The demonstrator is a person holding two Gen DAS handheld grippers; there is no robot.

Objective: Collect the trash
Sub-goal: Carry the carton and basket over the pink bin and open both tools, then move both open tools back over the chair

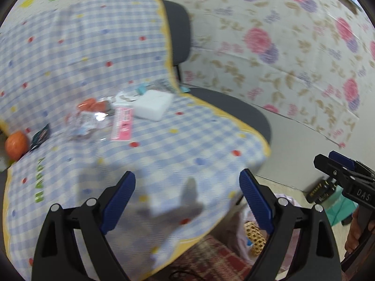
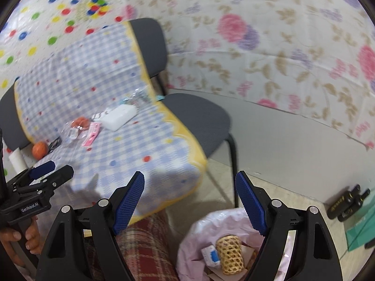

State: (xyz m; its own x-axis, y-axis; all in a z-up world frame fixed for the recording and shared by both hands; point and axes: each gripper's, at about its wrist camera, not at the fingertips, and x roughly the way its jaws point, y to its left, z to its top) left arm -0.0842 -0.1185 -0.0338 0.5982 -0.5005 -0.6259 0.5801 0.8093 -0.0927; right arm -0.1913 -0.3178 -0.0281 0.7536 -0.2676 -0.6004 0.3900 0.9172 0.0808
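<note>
A: Both jaws stand wide apart with nothing between them: the left hand-held gripper (image 1: 187,199) hangs over the front of the checked cloth (image 1: 164,145) on the chair (image 2: 201,119), and the right hand-held gripper (image 2: 189,201) sits above the pink-lined trash bag (image 2: 206,224).

B: And the trash left to collect?

A: Clustered near the back of the seat: a white box (image 1: 153,104), a pink wrapper (image 1: 122,124), clear crinkled plastic (image 1: 90,121), with an orange ball (image 1: 16,145) off at the cloth's edge.

B: What might fail?

A: I'd say 3 things. The flat pink wrapper may slide on the cloth instead of lifting. The clear plastic overlaps its neighbours, so 1 pinch could drag several pieces off the seat. And a finger catching the loose cloth could pull everything down.

B: The bag?

A: Already holds a woven yellow sleeve (image 2: 229,253); its soft rim could fold shut.
</note>
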